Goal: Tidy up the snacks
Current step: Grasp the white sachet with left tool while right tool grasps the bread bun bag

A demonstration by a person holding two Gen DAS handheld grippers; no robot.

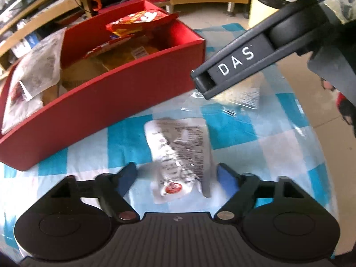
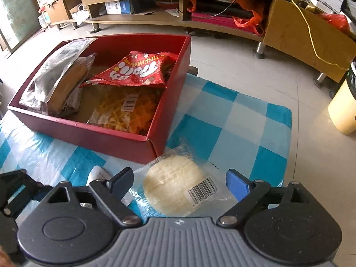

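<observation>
A red box [image 1: 106, 98] [image 2: 124, 136] on the blue-and-white checked cloth holds a red snack bag [image 2: 135, 71], a yellow crisp pack [image 2: 131, 109] and silver pouches [image 2: 53, 75]. My left gripper [image 1: 176, 178] is open over a white printed sachet [image 1: 180, 155] that lies on the cloth between its fingers, with gaps on both sides. My right gripper [image 2: 179, 183] is open around a round pale bun in clear wrap [image 2: 173, 184] lying just in front of the box corner. The right gripper's black arm [image 1: 244, 60] crosses the top right of the left wrist view.
The checked cloth [image 2: 233, 120] ends at the table's right edge over a tiled floor. A cream bin [image 2: 342, 109] stands on the floor to the right. A low wooden shelf unit [image 2: 222, 11] with bags and boxes runs along the back.
</observation>
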